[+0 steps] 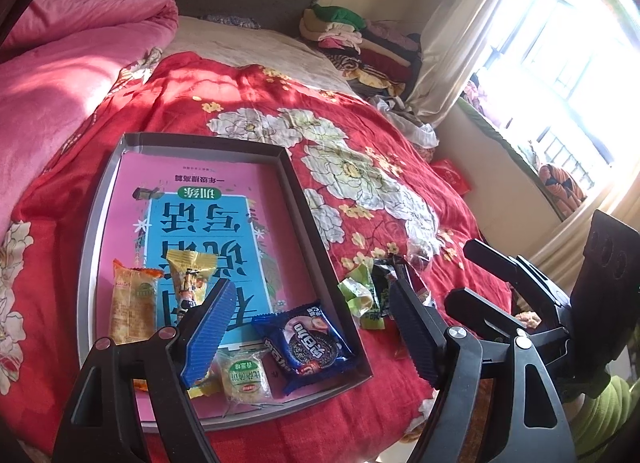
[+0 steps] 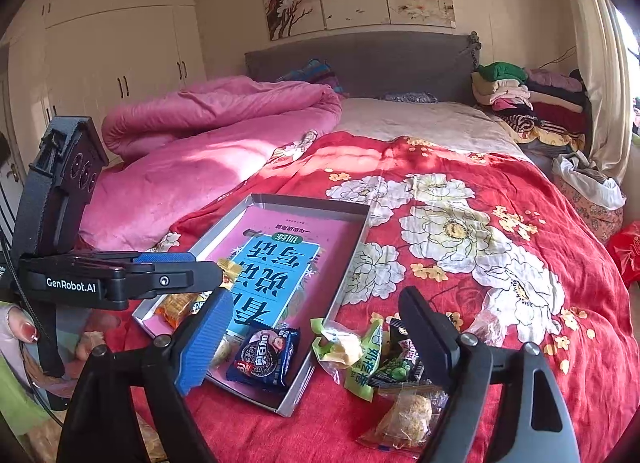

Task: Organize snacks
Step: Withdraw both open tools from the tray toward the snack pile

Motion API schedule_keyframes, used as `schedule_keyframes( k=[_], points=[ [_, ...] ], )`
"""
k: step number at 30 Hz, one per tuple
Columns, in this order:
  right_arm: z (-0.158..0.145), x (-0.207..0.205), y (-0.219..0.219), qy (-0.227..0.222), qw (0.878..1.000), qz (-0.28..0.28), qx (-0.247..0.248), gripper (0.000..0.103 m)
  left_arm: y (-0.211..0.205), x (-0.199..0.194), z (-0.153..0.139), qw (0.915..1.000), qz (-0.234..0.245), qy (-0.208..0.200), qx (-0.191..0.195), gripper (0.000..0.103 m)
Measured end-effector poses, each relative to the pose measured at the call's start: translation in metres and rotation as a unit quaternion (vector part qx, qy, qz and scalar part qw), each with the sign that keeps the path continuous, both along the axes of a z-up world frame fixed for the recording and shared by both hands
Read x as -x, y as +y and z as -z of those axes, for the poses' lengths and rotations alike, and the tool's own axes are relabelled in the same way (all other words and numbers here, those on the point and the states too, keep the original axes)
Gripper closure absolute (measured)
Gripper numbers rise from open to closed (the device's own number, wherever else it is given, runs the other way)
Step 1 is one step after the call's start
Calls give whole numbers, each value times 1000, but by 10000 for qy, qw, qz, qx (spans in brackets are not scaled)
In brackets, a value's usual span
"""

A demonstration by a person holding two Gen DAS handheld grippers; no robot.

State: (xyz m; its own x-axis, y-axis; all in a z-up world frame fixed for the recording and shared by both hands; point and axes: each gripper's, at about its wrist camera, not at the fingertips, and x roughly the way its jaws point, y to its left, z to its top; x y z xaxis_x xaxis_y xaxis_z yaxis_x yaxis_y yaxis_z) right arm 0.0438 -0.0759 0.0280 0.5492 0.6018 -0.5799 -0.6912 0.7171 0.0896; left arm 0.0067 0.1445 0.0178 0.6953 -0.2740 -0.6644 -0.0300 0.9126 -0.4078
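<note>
A grey tray (image 1: 304, 199) (image 2: 352, 255) with a pink and blue book in it lies on the red flowered bedspread. In it are a blue Oreo pack (image 1: 306, 345) (image 2: 266, 355), a round green-labelled cake (image 1: 244, 379), an orange pack (image 1: 134, 303) and a yellow pack (image 1: 190, 271). Loose snacks lie right of the tray: green wrappers (image 1: 360, 297) (image 2: 352, 351), a dark pack (image 2: 400, 367) and a clear-wrapped ball (image 2: 408, 415). My left gripper (image 1: 312, 327) is open and empty above the tray's near end. My right gripper (image 2: 316, 339) is open and empty above the loose snacks.
A pink quilt (image 2: 208, 135) is heaped at the left of the bed. Folded clothes (image 2: 532, 103) are stacked at the far right by the headboard. A bag (image 2: 592, 191) sits at the bed's right edge. A window (image 1: 560, 55) is on the right.
</note>
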Motion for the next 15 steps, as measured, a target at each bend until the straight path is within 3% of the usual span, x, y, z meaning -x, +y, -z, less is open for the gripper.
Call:
schedule_keyframes(
  k=[15],
  points=[
    [-7,-10,-36,63,9989,429,-148,16,-30,1,-3,9995,324,-24,-42,23]
  ],
)
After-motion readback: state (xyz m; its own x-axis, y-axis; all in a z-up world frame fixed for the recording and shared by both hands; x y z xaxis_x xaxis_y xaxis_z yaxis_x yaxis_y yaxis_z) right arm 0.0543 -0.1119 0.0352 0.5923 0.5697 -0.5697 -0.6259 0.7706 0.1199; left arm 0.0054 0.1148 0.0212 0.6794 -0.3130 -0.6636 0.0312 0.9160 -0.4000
